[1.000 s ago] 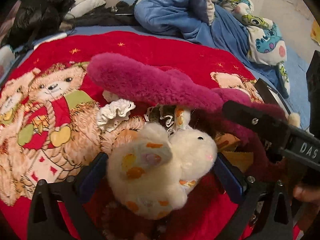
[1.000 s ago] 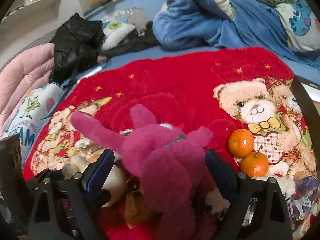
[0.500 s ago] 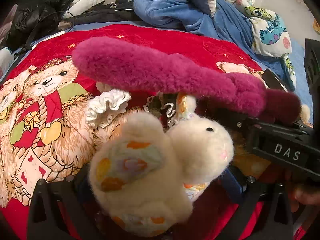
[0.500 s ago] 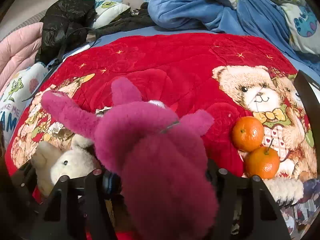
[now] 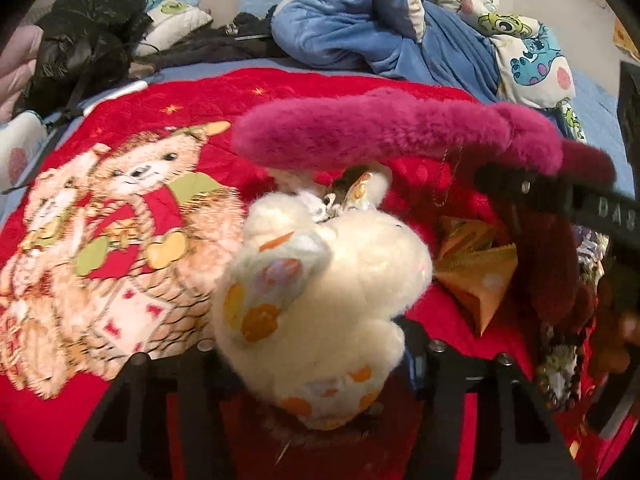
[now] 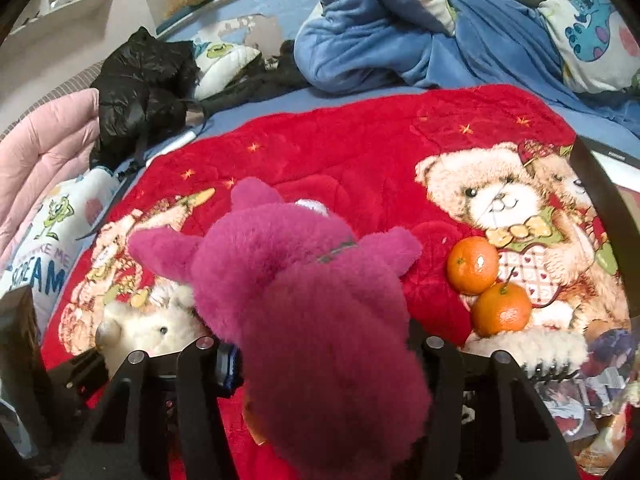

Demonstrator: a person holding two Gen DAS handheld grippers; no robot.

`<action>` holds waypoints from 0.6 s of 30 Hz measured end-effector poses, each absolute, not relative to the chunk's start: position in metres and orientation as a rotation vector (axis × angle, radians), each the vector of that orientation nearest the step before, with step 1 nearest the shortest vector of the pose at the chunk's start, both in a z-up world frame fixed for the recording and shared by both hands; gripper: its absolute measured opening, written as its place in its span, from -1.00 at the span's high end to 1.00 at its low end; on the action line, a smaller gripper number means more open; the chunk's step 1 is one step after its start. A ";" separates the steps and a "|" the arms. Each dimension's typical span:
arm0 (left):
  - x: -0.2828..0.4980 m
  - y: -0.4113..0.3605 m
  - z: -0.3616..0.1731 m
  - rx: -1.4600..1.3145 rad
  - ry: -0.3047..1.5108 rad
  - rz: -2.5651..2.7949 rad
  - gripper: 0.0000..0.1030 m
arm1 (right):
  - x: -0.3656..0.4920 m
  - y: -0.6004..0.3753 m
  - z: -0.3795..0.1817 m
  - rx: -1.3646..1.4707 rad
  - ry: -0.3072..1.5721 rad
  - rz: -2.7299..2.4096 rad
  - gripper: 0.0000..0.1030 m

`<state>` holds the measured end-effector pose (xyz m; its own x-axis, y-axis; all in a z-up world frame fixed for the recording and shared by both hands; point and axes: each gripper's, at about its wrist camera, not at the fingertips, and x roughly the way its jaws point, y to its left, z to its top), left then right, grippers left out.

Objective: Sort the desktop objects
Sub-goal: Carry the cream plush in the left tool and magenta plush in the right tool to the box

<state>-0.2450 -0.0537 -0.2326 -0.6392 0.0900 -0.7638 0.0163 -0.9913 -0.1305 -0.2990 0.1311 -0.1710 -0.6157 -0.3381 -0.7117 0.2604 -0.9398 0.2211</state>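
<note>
Both sets of jaws have just closed in from wide open: the left gripper (image 5: 316, 360) now clasps the cream plush toy (image 5: 320, 300) with orange-spotted ears, the right gripper (image 6: 320, 356) squeezes the fluffy magenta plush toy (image 6: 304, 300), above the red teddy-bear blanket (image 6: 360, 152), "DAS" showing on the right gripper.

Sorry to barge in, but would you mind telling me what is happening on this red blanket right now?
A person is sorting things with a handheld tool in each hand. The left tool has just closed on a cream plush toy, and the right tool has just closed on a magenta plush toy. Both toys sit gripped close above the red teddy-bear blanket. Two oranges lie untouched, touching each other, to the right.
</note>
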 end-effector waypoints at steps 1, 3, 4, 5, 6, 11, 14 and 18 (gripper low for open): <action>-0.242 -0.055 -0.230 -1.312 -0.190 2.803 -0.08 | -0.299 0.131 -0.168 1.148 -0.138 -2.554 -0.06; -0.236 -0.059 -0.225 -1.300 -0.184 2.813 -0.07 | -0.299 0.132 -0.161 1.130 -0.155 -2.559 -0.06; -0.234 -0.060 -0.222 -1.295 -0.184 2.816 -0.06 | -0.299 0.134 -0.158 1.126 -0.170 -2.556 -0.06; -0.230 -0.063 -0.218 -1.287 -0.187 2.822 -0.06 | -0.299 0.134 -0.154 1.118 -0.184 -2.557 -0.07; -0.225 -0.066 -0.214 -1.280 -0.190 2.827 -0.06 | -0.299 0.134 -0.151 1.107 -0.185 -2.561 -0.07; -0.212 -0.070 -0.191 -1.245 -0.194 2.883 -0.07 | -0.295 0.132 -0.131 1.061 -0.176 -2.564 -0.07; -0.202 -0.079 -0.173 -1.207 -0.228 2.901 -0.07 | -0.292 0.131 -0.116 1.024 -0.166 -2.573 -0.07; -0.195 -0.083 -0.151 -1.185 -0.259 2.913 -0.07 | -0.287 0.134 -0.095 0.976 -0.194 -2.585 -0.07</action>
<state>-0.1949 -0.0826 -0.1509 -0.7179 0.0486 -0.6944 0.0748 -0.9864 -0.1464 -0.2870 0.1336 -0.0955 -0.6916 -0.3867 -0.6100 0.2914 -0.9222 0.2543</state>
